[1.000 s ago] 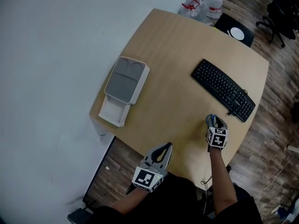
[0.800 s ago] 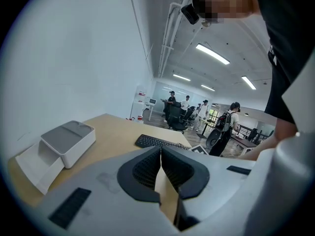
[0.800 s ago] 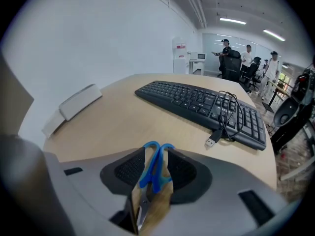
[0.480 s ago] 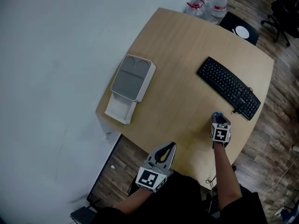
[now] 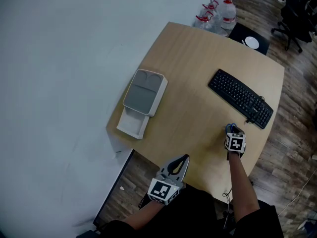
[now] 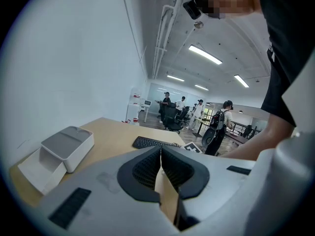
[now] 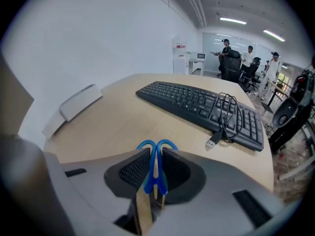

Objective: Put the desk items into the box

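Observation:
My right gripper [image 5: 232, 130] hovers at the desk's near right, just short of the black keyboard [image 5: 240, 98]. Its jaws are closing, and a pair of blue-handled scissors [image 7: 156, 167] stands upright between the pads, which press on the handles. The scissors' blades are hidden below the jaws. The box [image 5: 145, 92], white with a grey lid, lies at the desk's left edge, its open white tray [image 5: 132, 124] sticking out toward me. My left gripper [image 5: 181, 161] is shut and empty at the near edge of the desk; in the left gripper view its pads [image 6: 147, 167] meet.
A USB cable [image 7: 224, 116] lies coiled on the keyboard's [image 7: 197, 104] near end. Water bottles [image 5: 218, 11] stand on the floor beyond the desk's far corner. Office chairs and several people are in the room behind.
The head view has shifted a little. Both grippers keep their places by the desk's near edge, the right one still beside the keyboard's end.

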`<state>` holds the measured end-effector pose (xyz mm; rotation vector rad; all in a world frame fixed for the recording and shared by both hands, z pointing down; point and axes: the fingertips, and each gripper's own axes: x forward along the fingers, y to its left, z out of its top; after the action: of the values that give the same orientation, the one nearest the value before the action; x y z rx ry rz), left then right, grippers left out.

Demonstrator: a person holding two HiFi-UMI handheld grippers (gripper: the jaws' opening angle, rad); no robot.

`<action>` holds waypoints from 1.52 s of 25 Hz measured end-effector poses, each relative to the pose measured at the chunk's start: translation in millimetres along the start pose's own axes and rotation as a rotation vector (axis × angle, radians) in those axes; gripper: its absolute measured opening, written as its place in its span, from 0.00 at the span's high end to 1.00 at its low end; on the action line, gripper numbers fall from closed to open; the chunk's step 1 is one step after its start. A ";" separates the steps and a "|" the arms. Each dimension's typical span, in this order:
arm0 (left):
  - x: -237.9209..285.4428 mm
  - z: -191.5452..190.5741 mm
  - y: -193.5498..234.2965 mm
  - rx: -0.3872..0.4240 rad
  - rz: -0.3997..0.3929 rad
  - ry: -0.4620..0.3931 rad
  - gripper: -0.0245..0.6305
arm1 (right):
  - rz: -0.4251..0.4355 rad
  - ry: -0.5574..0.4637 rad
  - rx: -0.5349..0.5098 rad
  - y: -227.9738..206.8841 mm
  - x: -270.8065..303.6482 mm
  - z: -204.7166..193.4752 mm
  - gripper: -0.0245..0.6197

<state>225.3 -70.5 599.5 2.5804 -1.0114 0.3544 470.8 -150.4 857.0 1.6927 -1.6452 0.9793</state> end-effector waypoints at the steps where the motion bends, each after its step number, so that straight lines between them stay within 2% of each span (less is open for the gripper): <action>1: -3.5 -1.5 2.2 0.001 -0.002 0.001 0.94 | -0.004 -0.017 -0.004 2.6 -5.2 3.2 0.76; 5: -16.1 -0.2 12.9 -0.024 0.000 -0.022 0.94 | -0.022 -0.082 -0.041 15.6 -26.9 21.3 0.76; 9: -28.9 5.8 25.0 -0.027 0.000 -0.054 0.94 | -0.064 -0.128 -0.123 37.9 -54.7 40.4 0.76; 18: -64.6 31.2 65.1 -0.046 0.012 -0.163 0.94 | -0.040 -0.224 -0.178 114.1 -94.4 79.1 0.76; 25: -116.8 49.0 116.7 -0.061 0.055 -0.246 0.94 | 0.033 -0.273 -0.292 210.8 -114.0 111.7 0.76; 33: -179.1 37.7 180.7 -0.118 0.137 -0.274 0.94 | 0.134 -0.300 -0.390 333.0 -116.5 131.8 0.76; 38: -213.6 20.2 224.9 -0.165 0.216 -0.271 0.94 | 0.199 -0.269 -0.505 407.4 -107.3 129.3 0.76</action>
<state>-80.8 -103.6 556.9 2.4191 -1.3582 -0.0300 83.3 -225.0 660.9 1.3738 -2.0545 0.3723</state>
